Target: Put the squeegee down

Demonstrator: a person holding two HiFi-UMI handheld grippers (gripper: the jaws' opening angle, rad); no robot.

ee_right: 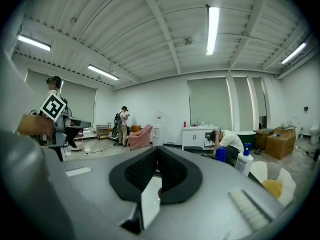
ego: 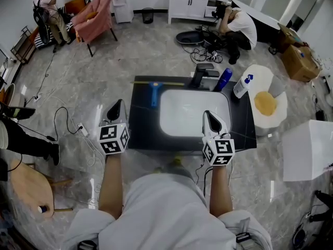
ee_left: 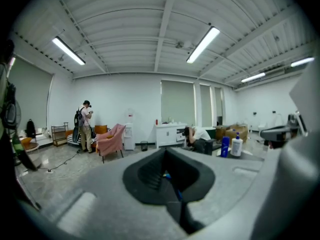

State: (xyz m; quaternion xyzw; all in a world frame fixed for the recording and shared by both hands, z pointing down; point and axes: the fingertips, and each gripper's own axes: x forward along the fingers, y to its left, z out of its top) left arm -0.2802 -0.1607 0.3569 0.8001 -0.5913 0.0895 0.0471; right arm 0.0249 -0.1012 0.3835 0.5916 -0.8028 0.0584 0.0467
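The squeegee [ego: 154, 92] lies flat on the black counter [ego: 141, 120], in its far-left corner. Its blue handle points toward the near edge, and its yellow-edged blade runs along the far edge, just left of the white basin [ego: 194, 113] set into the top. Neither tool touches it. The left gripper [ego: 118, 104] is held off the counter's left edge, well short of the handle, and its own view shows the jaws [ee_left: 165, 152] pressed together with nothing between them. The right gripper [ego: 207, 114] sits over the basin's near-right rim, farther from the squeegee, with its jaws [ee_right: 156, 149] also closed and empty.

Each gripper carries a cube with square black-and-white markers, the left cube [ego: 114, 138] and the right cube [ego: 218, 151]; these patterns are the only print clear enough to make out. At the far-right corner stand a blue bottle [ego: 225, 78] and a white bottle with a blue cap [ego: 242, 86]. The white bottle's label is too small to read.
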